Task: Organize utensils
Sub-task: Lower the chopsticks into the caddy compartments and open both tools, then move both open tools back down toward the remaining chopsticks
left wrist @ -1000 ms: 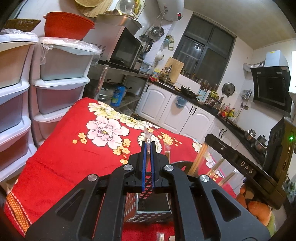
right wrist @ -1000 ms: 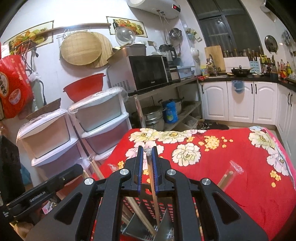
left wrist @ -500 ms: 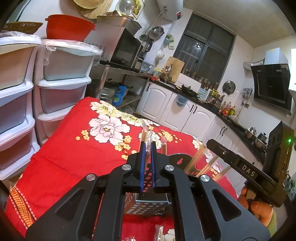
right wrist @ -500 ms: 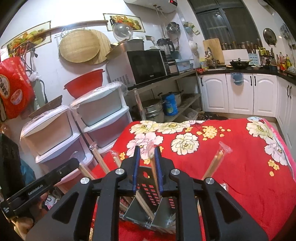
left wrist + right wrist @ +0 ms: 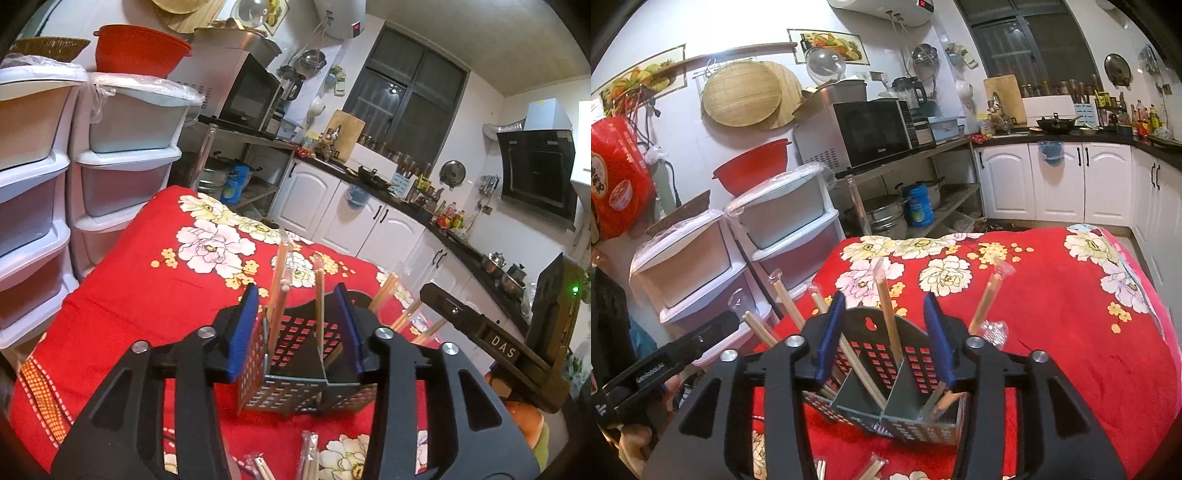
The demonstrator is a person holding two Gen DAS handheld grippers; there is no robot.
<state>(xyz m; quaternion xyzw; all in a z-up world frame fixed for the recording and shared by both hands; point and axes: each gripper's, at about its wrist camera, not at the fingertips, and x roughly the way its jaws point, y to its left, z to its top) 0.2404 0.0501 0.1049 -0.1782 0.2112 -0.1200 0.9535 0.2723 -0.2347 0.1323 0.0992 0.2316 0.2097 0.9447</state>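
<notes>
Blue-padded left gripper just opened, chopsticks loose between | right gripper just opened, holds nothing

Readable lettering around you

You can read "DAS" on the black right gripper, and "GenRobot.AI" on the black left gripper; the red bag's print stays illegible.

White kitchen cabinets, dark window, stacked plastic drawers.

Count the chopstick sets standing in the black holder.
5, seen from the right wrist: three chopstick sets lean left, one stands in the middle, one leans right in the holder. Others may be hidden inside.
</notes>
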